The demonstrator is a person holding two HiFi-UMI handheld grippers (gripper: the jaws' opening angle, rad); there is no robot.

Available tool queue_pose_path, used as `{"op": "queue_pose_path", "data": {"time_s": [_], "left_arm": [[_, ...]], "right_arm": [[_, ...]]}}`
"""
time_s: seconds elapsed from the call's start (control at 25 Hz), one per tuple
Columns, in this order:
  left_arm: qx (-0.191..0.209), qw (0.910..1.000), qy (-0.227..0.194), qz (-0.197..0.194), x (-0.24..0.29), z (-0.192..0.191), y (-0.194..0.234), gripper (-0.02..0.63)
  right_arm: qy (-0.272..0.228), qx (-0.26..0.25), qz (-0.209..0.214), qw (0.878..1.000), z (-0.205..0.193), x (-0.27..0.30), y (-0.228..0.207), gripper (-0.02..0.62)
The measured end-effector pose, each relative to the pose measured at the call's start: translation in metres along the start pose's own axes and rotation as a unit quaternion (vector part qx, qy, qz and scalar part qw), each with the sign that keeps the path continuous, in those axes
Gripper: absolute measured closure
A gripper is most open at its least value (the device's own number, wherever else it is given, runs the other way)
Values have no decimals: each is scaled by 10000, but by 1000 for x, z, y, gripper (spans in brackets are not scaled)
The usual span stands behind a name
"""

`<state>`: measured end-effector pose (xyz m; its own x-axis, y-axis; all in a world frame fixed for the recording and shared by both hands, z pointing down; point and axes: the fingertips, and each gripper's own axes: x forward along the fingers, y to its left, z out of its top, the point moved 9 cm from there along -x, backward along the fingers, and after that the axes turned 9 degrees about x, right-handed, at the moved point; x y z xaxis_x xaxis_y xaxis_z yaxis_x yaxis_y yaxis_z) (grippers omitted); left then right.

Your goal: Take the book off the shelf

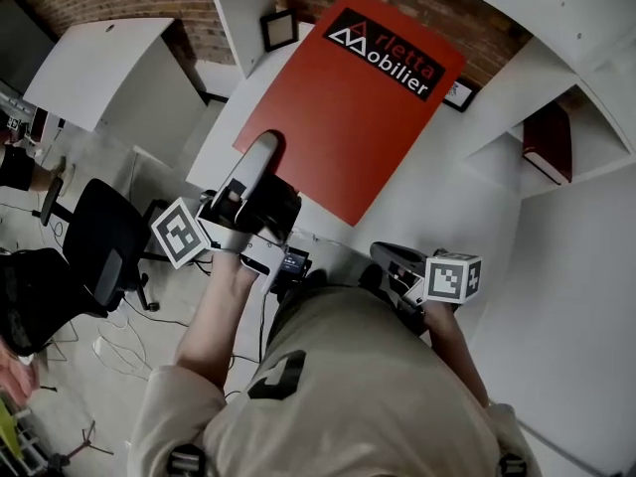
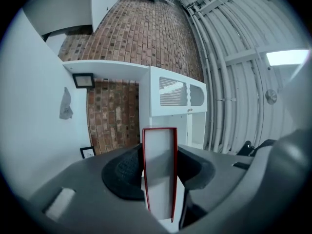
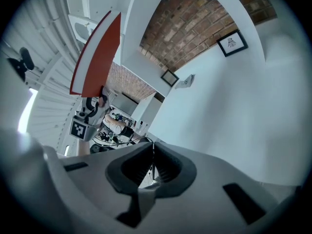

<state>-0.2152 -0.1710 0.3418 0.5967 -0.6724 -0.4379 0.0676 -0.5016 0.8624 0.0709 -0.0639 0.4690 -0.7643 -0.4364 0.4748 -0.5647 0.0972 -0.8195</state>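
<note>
One broad white shelf unit (image 1: 586, 97) takes up the right and top of the head view. A dark red volume (image 1: 548, 139) leans in one of its compartments, well apart from both grippers. Next in size is the book (image 1: 348, 107), a large flat red one with a black label on its cover. It hangs tilted in the open in front of the shelf and touches no board that I can make out, so I judge the taking-off largely done. The left gripper (image 1: 260, 162) has it by the lower edge and reaches up at it from below — probably so the weight settles down into the grip rather than levering out of it. In the left gripper view the book (image 2: 160, 150) stands edge-on, red covers either side of white pages. The dark fingers (image 2: 122, 172) are partly open and pressed on those covers, pinching across the thickness. That is likely the only hold two narrow fingers can get on so wide a thing. The book runs straight up the middle of the gap, with most of it beyond the fingertips. The right gripper (image 1: 390, 261) sits low by the person's hip, near the book but not touching it. Its fingers (image 3: 134, 167) are closed together on nothing — idle, as I read it, and kept out of the way.
</note>
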Motion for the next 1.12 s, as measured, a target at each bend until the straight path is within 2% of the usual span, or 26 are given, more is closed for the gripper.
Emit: {"op": "queue_pose_path", "data": {"time_s": [0.16,0.4,0.56,0.88,1.12], "left_arm": [[-189,9998,-13,99,-6,3,-6,446],[-424,9989,21,176,-77,11,8,446],[-481,9986,95,203,-105,19,15,446],[-402,9981,189,426,-112,2,14,446],[-188,9982,231,516,-111,-18,1,446]], "right_arm": [[-33,122,61,9999,-2,-2,22,589],[-116,179,-106,9997,-65,26,31,589],[-257,299,-193,9990,-94,38,35,589],[-398,404,-113,9983,-101,23,27,589],[-443,343,12,9984,-105,1,20,589]]}}
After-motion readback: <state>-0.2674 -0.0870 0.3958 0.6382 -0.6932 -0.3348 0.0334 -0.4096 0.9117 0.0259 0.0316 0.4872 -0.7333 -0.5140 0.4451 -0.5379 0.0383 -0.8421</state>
